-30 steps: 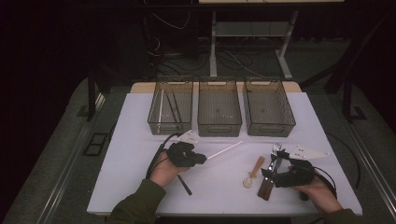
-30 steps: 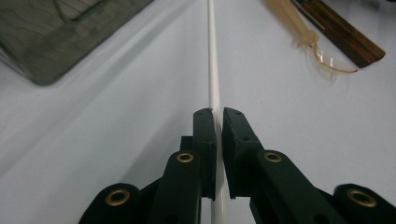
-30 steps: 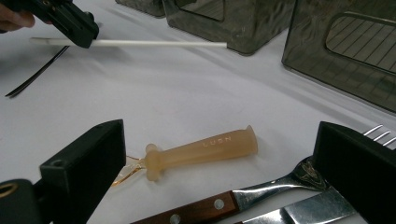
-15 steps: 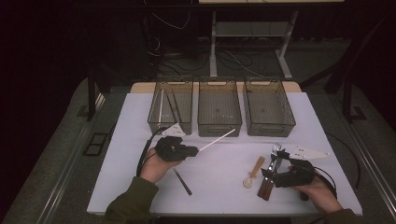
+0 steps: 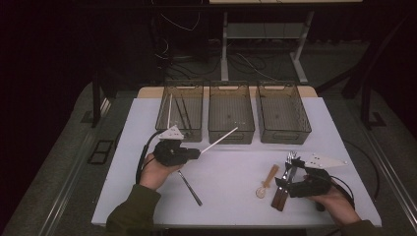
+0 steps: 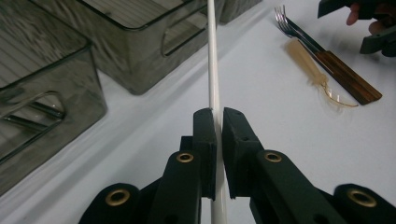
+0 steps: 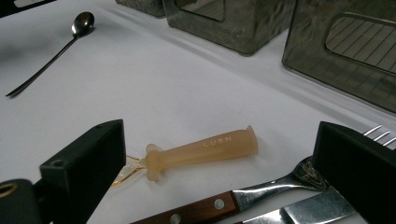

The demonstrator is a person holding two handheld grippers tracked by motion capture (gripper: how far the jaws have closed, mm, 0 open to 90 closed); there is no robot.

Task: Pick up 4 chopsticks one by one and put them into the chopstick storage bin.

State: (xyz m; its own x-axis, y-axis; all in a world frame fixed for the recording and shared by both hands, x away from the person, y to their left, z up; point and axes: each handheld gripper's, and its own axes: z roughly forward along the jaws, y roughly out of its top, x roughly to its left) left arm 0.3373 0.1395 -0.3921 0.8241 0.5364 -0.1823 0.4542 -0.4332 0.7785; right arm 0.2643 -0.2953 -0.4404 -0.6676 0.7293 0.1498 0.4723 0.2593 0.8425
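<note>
Above the table's left half, your left gripper (image 5: 194,153) clamps a white chopstick (image 5: 220,139) near its end, jaws pinched tight on it. The stick is off the table, its tip over the front edge of the middle bin (image 5: 231,132). A metal spoon (image 5: 189,187) lies just beside your left hand. At the right, your right gripper (image 5: 289,178) sits with jaws wide apart, holding nothing, over the amber plastic spoon (image 7: 201,149) and the wood-handled fork (image 7: 243,198).
</note>
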